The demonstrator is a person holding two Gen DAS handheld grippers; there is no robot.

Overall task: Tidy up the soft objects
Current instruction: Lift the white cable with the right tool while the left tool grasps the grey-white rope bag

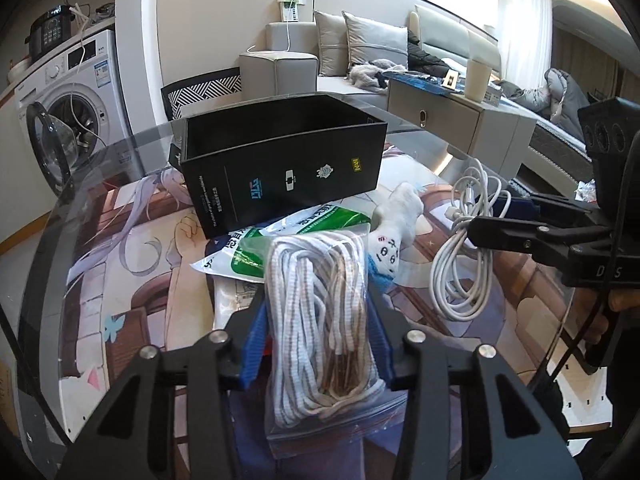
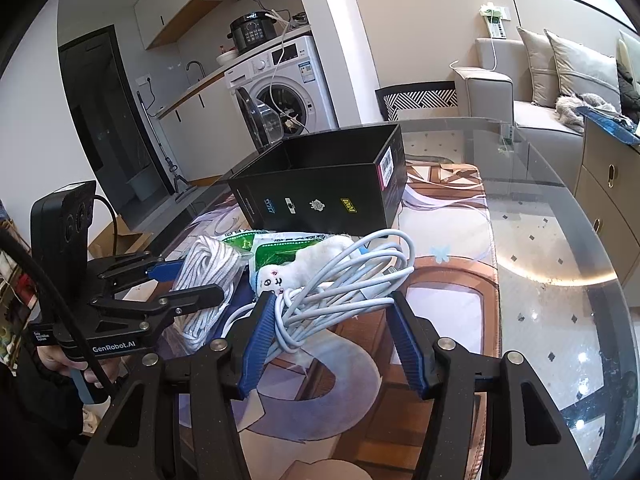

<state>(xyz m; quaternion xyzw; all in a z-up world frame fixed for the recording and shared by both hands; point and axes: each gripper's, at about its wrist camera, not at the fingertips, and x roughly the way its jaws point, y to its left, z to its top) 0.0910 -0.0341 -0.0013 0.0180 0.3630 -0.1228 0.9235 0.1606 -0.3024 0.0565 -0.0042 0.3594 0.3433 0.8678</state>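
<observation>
My left gripper is shut on a clear zip bag of white and brown rope, low over the table; the bag also shows in the right wrist view. My right gripper is open, its blue pads on either side of a coiled white cable, which also shows in the left wrist view. A white sock with a drawn face lies between rope and cable, partly under the cable. An open black box stands behind them.
A green and white plastic packet lies in front of the box, under the rope bag. Everything sits on a printed mat on a round glass table. A washing machine and a sofa stand beyond.
</observation>
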